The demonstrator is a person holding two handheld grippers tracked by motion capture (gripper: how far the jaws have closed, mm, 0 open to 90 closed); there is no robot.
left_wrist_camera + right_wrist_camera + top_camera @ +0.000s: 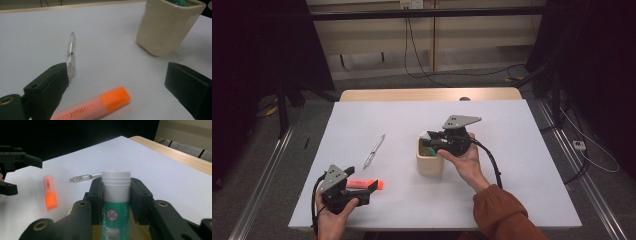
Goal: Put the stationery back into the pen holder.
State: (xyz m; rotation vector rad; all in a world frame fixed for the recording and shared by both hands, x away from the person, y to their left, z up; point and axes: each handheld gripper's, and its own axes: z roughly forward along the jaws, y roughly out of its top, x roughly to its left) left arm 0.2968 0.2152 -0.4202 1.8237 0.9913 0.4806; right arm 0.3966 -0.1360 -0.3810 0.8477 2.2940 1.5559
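Note:
A green glue stick with a white cap stands upright between the jaws of my right gripper, which is shut on it. In the high view the right gripper holds the stick over the mouth of a beige cup, its lower end inside the cup. An orange highlighter lies flat on the table between the wide-apart jaws of my left gripper, which is open near the front left edge. The pads do not touch the highlighter.
A clear pen lies on the white table left of the cup, beyond the highlighter. The cup stands to the right of the left gripper. Cables trail from both grippers toward the front edge.

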